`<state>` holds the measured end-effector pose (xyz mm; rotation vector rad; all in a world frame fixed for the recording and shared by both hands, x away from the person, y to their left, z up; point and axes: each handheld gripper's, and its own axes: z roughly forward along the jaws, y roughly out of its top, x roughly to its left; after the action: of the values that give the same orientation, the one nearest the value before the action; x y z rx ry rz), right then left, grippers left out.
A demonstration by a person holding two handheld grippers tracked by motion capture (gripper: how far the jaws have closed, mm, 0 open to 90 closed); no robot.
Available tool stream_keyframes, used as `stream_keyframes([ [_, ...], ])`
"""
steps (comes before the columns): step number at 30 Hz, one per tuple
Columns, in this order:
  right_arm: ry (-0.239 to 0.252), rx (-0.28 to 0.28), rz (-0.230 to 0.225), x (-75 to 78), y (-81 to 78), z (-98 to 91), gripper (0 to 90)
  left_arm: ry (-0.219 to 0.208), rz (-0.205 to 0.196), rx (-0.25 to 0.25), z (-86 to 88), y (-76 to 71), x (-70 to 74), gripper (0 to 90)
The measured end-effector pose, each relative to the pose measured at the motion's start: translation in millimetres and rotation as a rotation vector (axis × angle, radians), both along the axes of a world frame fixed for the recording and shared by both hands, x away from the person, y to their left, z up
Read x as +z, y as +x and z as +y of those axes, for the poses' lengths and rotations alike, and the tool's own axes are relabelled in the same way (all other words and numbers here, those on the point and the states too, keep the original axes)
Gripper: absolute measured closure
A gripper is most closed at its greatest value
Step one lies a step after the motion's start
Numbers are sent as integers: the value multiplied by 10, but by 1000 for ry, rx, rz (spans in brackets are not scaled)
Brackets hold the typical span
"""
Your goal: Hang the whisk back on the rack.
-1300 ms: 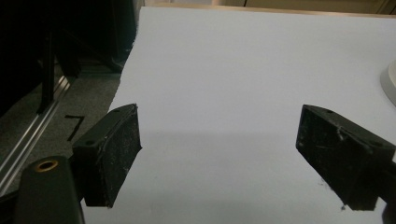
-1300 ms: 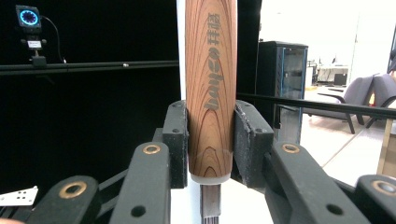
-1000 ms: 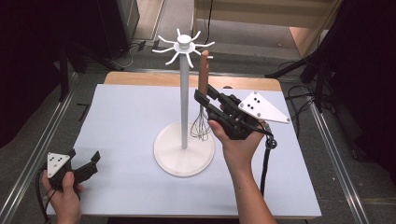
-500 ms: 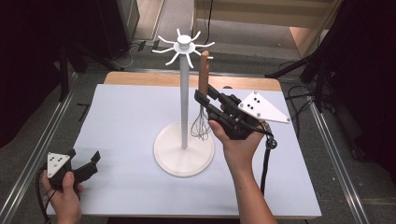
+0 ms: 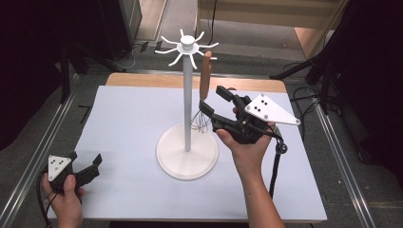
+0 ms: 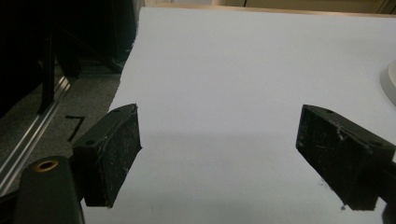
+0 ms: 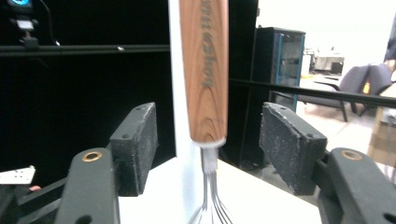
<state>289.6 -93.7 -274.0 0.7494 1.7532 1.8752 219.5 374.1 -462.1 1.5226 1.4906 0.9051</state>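
Note:
A whisk with a wooden handle [image 5: 205, 74] hangs upright from a hook of the white rack stand [image 5: 187, 95], its wires [image 5: 202, 122] just above the round base [image 5: 187, 161]. My right gripper [image 5: 215, 102] is level with the handle's lower end; its jaws have just been opening. In the right gripper view the handle [image 7: 204, 70] hangs between the pads [image 7: 137, 144] with a gap on each side, the white pole [image 7: 174, 93] behind it. My left gripper [image 5: 86, 159] rests open at the table's near left corner, with only the bare sheet between its jaws [image 6: 219, 154].
The pale sheet [image 5: 133, 118] covers the table, with a wooden strip along its far edge [image 5: 142, 80]. Metal rails [image 5: 43, 147] run along both sides. The right gripper's cable [image 5: 275, 166] trails toward the near edge. Dark equipment stands to the left and right.
The right gripper's jaws, shut on the whisk handle in the earlier frames, now stand apart on either side of it. Neither hand has moved; the whisk still hangs from the rack.

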Motion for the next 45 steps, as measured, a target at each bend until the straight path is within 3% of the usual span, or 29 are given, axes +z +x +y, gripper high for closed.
stream_keyframes([
  [9,-49,-54,42,-82,-13,-82,143,1,0,0,-1,-1,0,148],
  [13,-53,-53,59,-146,2,-152,121,1,-1,-1,-3,-1,0,148],
  [16,-67,-77,78,-203,2,-196,0,3,-1,-2,-2,-3,1,148],
  [19,-78,-93,74,-267,1,-257,0,3,-1,-2,-4,-2,0,148],
  [35,-67,-150,137,-565,6,-578,0,8,2,-3,-6,-4,2,148],
  [45,-89,-187,172,-801,31,-717,0,8,-1,-2,-8,-4,1,148],
])
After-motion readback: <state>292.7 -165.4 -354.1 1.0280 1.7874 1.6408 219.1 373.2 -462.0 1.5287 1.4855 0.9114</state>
